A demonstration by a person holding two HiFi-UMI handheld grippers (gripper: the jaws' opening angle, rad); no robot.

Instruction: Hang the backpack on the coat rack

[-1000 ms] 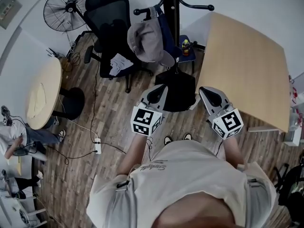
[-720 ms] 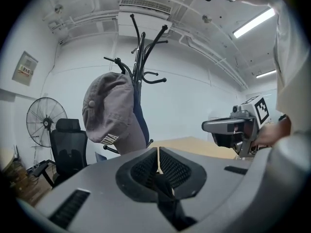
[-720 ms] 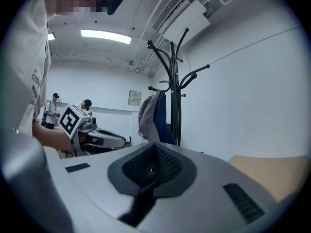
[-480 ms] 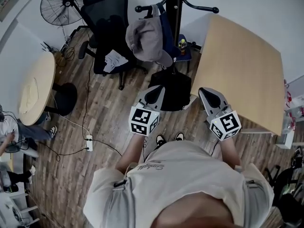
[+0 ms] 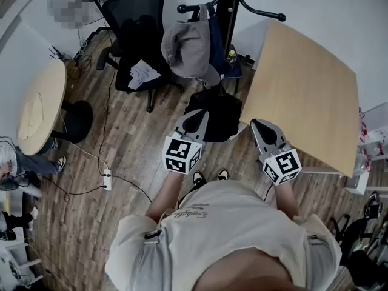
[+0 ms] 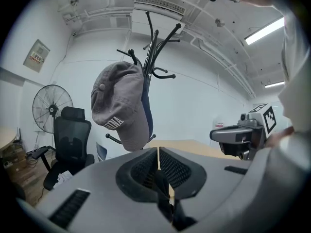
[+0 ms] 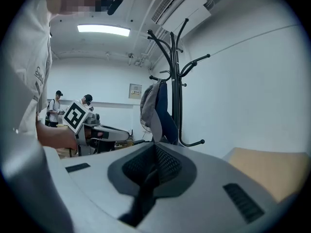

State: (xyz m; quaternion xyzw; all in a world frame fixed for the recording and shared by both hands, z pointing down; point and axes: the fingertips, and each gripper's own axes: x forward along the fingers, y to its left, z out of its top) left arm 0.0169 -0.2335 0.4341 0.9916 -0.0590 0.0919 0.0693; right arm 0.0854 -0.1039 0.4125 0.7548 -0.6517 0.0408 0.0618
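**Backpack hanging between the tongs, coat rack at 12 o'clock**
Left gripper and right gripper are each clamping a dark strap. The rack's upright pole is standing dead ahead and about equally near both, with a cap occupying its 11 o'clock side.

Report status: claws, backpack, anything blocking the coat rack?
Left claw and right claw both shut on backpack straps. Pack hangs between them, not yet on coat rack. Grey cap hangs on rack's near side.
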